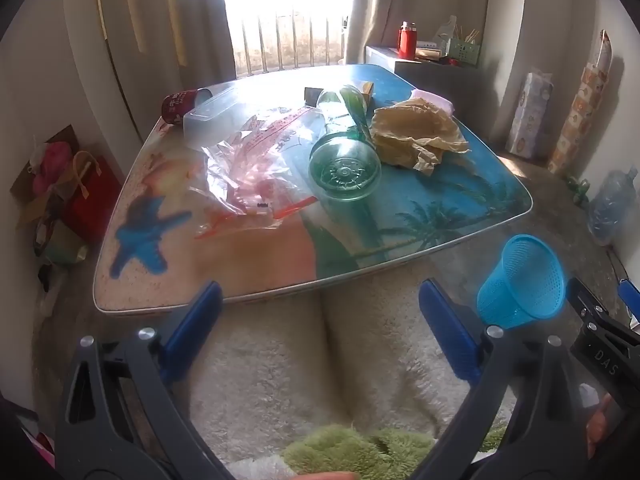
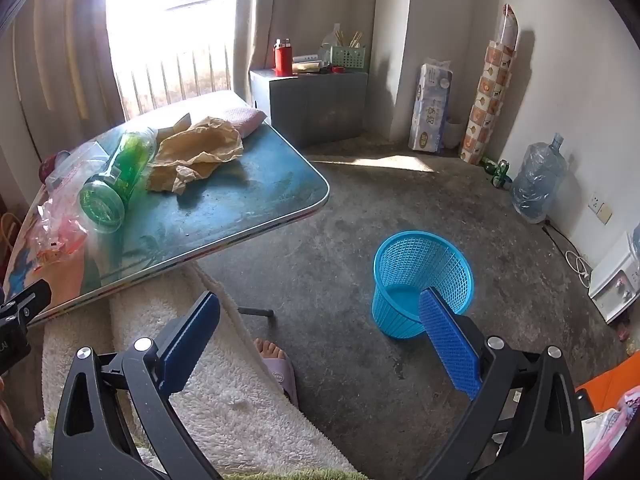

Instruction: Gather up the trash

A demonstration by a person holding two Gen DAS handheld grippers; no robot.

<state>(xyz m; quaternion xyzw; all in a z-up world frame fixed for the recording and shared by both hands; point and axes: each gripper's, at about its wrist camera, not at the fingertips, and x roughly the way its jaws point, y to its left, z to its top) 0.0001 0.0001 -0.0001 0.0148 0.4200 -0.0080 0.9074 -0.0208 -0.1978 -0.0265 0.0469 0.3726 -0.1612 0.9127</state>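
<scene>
A low table (image 1: 440, 232) with a beach print carries the trash. On it lie a green plastic bottle (image 1: 346, 148) on its side, a crumpled brown paper (image 1: 416, 132), a clear plastic bag (image 1: 260, 160) with red print, a clear plastic box (image 1: 212, 116) and a tipped red cup (image 1: 178, 106). A blue mesh basket (image 2: 420, 280) stands on the floor to the right of the table. My left gripper (image 1: 320, 332) is open, held short of the table's near edge. My right gripper (image 2: 320, 344) is open above the floor, close to the basket.
A white fluffy blanket (image 1: 320, 360) covers the person's lap below both grippers, and a slippered foot (image 2: 276, 364) rests on the concrete floor. A grey cabinet (image 2: 316, 100), a tissue pack (image 2: 430, 108), a water jug (image 2: 536, 180) and a white appliance (image 2: 612, 280) line the walls.
</scene>
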